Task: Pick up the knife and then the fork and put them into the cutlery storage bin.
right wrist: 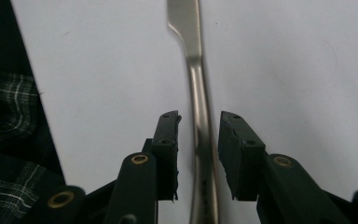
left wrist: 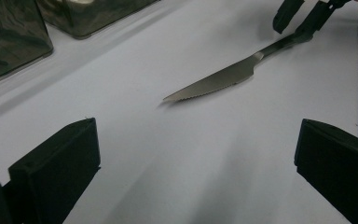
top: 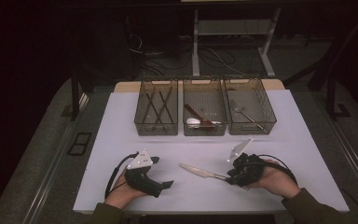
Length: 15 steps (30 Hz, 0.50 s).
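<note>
Right gripper (right wrist: 198, 140) straddles the handle of the serrated steel table knife (top: 200, 171), pads slightly apart with gaps both sides, not pinching. Knife lies flat on the white desk (top: 121, 140) near its front edge, blade pointing left, probably for the right-hand smoked-plastic bin (top: 250, 106) holding a fork. Left gripper (left wrist: 191, 154) spread wide, idle near the front-left. Knife's handle end is cut off.
</note>
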### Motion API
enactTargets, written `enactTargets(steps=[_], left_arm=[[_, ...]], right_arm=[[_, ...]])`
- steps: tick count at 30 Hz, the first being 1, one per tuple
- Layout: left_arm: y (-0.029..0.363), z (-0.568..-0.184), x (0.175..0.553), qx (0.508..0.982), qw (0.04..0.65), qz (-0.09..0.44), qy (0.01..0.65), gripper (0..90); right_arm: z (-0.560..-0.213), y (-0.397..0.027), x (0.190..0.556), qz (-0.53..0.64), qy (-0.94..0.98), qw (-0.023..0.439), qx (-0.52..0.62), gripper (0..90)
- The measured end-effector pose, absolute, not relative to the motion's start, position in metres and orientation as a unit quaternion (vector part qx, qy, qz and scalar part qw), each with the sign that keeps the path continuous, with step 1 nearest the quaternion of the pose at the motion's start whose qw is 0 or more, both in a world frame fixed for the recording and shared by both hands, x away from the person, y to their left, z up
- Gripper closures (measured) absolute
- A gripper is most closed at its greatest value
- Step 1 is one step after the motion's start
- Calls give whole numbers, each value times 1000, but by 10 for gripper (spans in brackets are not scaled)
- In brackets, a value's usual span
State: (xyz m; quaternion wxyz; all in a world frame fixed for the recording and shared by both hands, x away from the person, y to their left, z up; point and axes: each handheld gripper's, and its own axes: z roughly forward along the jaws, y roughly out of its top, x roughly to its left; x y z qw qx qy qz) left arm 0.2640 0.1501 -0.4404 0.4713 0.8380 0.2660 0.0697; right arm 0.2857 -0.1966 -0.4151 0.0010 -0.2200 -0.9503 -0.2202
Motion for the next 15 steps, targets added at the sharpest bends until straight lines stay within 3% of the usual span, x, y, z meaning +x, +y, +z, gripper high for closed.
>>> enactTargets(steps=[15], left_arm=[[150,-440,264,838,472,69,265,0]], right_arm=[[-414,-139,307,-90,-985,14,-149,720]])
